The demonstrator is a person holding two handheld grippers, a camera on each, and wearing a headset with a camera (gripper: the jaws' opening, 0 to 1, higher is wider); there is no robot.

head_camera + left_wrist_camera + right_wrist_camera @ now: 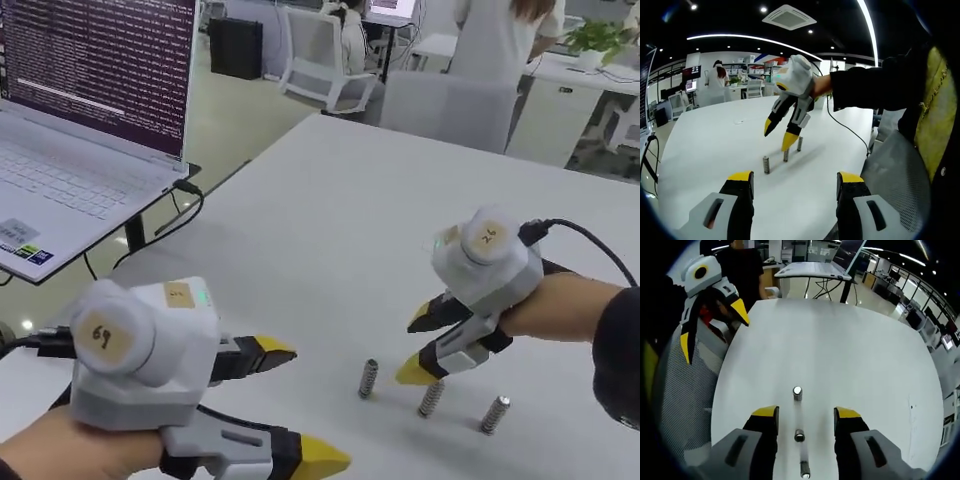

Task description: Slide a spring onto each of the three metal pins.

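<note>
Three short metal pins stand upright in a row on the white table (330,230): a left pin (369,378), a middle pin (431,398) and a right pin (494,414). Each looks wrapped in a coiled spring. My right gripper (417,345) hovers just above the middle pin, open, with nothing between its yellow-tipped fingers. In the right gripper view the pins (797,391) run in a line between and ahead of its jaws. My left gripper (295,405) is open and empty at the near left, well short of the pins (766,164).
An open laptop (70,150) sits on a stand to the left, with cables hanging beside the table's edge. A cable trails from the right gripper. Chairs, desks and people stand at the back of the office. A mesh chair (695,390) is near the table's edge.
</note>
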